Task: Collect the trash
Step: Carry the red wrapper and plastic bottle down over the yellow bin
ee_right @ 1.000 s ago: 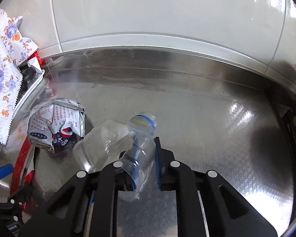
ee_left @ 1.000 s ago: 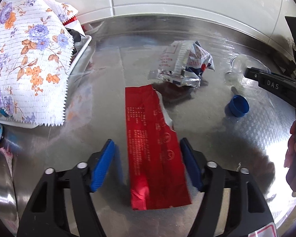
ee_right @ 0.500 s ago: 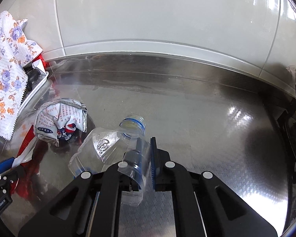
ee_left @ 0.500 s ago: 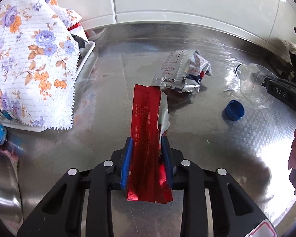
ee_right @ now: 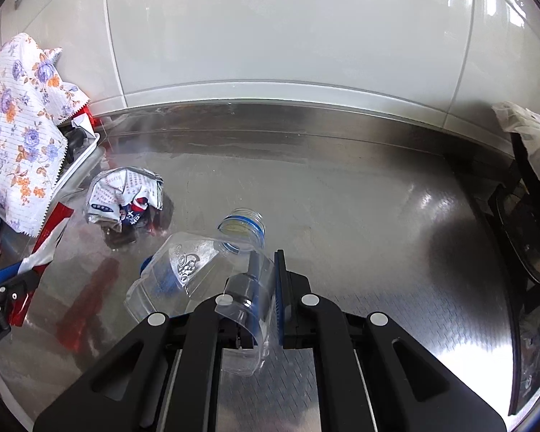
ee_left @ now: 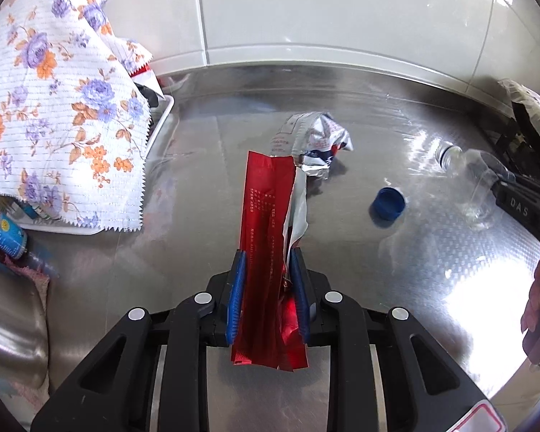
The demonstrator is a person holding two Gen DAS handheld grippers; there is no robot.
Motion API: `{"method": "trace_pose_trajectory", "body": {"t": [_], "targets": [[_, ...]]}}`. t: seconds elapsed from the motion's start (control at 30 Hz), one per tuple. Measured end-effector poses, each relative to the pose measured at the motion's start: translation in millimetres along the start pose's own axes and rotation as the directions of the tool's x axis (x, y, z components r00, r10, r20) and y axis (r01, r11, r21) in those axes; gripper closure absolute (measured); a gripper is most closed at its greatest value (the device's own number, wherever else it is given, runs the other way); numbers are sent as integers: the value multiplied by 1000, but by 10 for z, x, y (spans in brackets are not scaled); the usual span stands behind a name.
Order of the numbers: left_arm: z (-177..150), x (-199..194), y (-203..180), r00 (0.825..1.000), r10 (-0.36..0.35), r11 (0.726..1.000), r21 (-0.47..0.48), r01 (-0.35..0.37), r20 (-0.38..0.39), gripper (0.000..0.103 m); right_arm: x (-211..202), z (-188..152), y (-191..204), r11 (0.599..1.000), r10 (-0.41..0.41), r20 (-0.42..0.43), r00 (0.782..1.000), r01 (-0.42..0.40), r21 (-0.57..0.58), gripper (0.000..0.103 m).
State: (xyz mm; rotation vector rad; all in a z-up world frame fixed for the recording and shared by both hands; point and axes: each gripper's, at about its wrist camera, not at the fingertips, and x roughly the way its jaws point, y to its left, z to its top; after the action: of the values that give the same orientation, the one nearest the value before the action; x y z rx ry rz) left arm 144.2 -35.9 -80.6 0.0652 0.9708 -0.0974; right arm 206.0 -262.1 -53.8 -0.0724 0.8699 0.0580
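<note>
- The left gripper (ee_left: 267,289) has its ribbed blue pads clamped on a long glossy red foil wrapper (ee_left: 266,223), which juts stiffly forward.
- The right gripper (ee_right: 266,288) is pinched on a crushed clear plastic bottle (ee_right: 198,266), capless.
- Beyond the left gripper's tips, rightward, a round blue cap (ee_left: 388,203) rests on the brushed steel counter (ee_left: 378,270).
- Farther ahead lies a crumpled silver printed packet (ee_left: 315,142).

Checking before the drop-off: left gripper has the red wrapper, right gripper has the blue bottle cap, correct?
Not quite. The right gripper is shut on the crushed clear plastic bottle, as the right wrist view shows; the blue bottle cap lies on the steel counter. The left gripper does hold the red wrapper.
</note>
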Motion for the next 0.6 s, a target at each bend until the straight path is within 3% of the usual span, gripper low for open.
{"method": "trace_pose_trajectory", "body": {"t": [0.6], "targets": [[-246,-714,-321,995,55,998,10,-56,86,78,-764,-501,-293,1000,31,41,999,-31,-3,95]]}}
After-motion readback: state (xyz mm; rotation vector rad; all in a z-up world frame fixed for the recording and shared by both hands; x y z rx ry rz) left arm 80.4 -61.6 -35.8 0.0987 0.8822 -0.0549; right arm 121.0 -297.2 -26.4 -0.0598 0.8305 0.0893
